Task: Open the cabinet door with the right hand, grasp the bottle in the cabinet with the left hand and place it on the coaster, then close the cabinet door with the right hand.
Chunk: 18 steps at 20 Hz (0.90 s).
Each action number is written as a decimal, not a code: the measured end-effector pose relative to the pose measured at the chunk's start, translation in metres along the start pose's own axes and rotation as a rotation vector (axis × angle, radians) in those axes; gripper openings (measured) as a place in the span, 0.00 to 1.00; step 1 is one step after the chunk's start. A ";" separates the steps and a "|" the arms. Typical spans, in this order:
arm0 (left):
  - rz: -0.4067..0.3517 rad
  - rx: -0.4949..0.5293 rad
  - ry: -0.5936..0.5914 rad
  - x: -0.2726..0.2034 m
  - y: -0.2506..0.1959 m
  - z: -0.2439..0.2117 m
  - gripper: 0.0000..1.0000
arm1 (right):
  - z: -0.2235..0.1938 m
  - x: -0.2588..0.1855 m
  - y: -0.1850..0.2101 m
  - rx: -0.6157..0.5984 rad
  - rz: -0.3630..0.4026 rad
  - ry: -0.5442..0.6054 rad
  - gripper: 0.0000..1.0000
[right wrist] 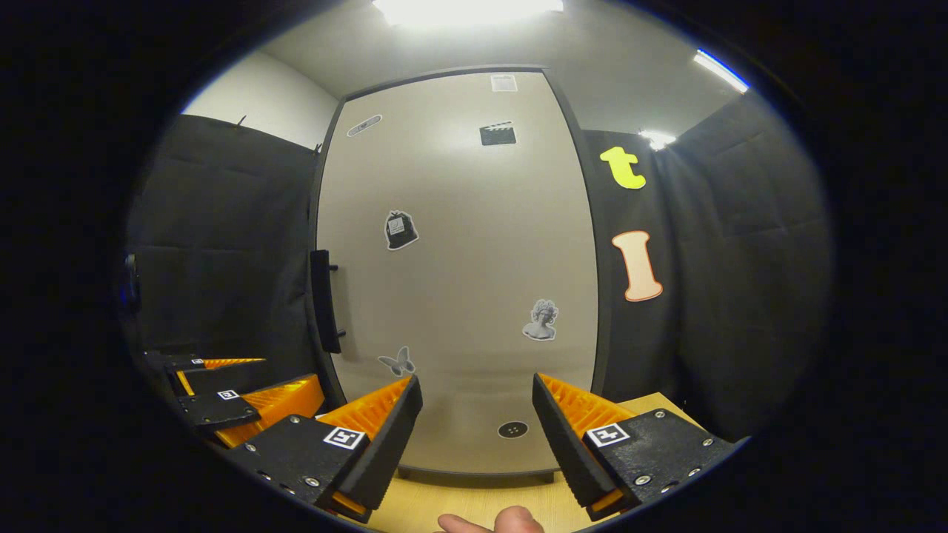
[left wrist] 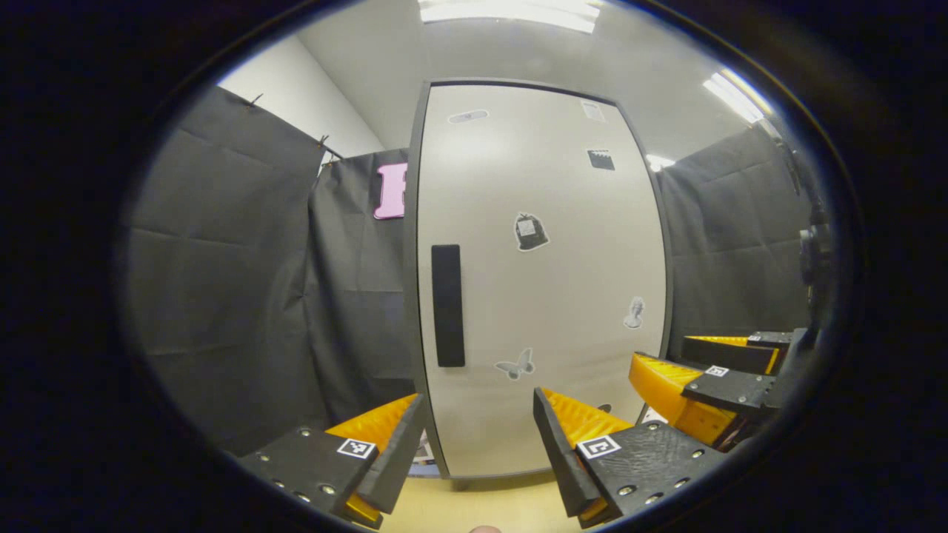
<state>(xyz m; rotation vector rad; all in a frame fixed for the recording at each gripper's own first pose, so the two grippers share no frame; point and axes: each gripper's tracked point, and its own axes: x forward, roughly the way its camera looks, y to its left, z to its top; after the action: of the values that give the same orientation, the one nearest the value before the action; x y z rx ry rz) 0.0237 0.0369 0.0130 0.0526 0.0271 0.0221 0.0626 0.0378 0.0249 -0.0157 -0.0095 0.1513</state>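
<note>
The cabinet door [right wrist: 459, 274] was seen shut, its upright handle [right wrist: 324, 300] ahead and left of the right gripper [right wrist: 474, 422], spread and empty; the left gripper [left wrist: 478, 437] was likewise spread; the bottle was hidden

A: How was the light?

B: Even and fairly bright. It came from ceiling strip lights [left wrist: 509, 10] above the cabinet door [left wrist: 541, 281], and they burned out to pure white in both views.

A: Any glare on the door itself?

B: A soft pale sheen lay high on it, below the lights; lower down the panel turned greyer. The black cloth [left wrist: 222, 281] to the door's left stayed dim but kept its folds.

A: Shadows?

B: A thin dark one under the door's bottom edge, on the tabletop [right wrist: 474, 503].

A: Sharpness?

B: The door's stickers read crisp. Fisheye distortion bowed the door's straight edges outward, and detail smeared and darkened toward the rim, far from the door.
</note>
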 end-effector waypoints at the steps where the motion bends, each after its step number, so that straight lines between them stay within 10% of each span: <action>1: 0.003 0.003 -0.004 -0.004 0.004 0.000 0.83 | 0.002 0.006 0.004 -0.009 0.004 -0.001 0.93; 18: 0.062 0.001 0.047 -0.065 0.084 -0.048 0.83 | 0.036 0.062 0.111 -0.062 0.134 -0.063 0.93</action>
<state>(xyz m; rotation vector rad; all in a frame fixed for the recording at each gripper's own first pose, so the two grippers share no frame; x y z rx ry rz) -0.0441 0.1220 -0.0285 0.0541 0.0727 0.0853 0.1066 0.1572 0.0591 -0.0733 -0.0758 0.2858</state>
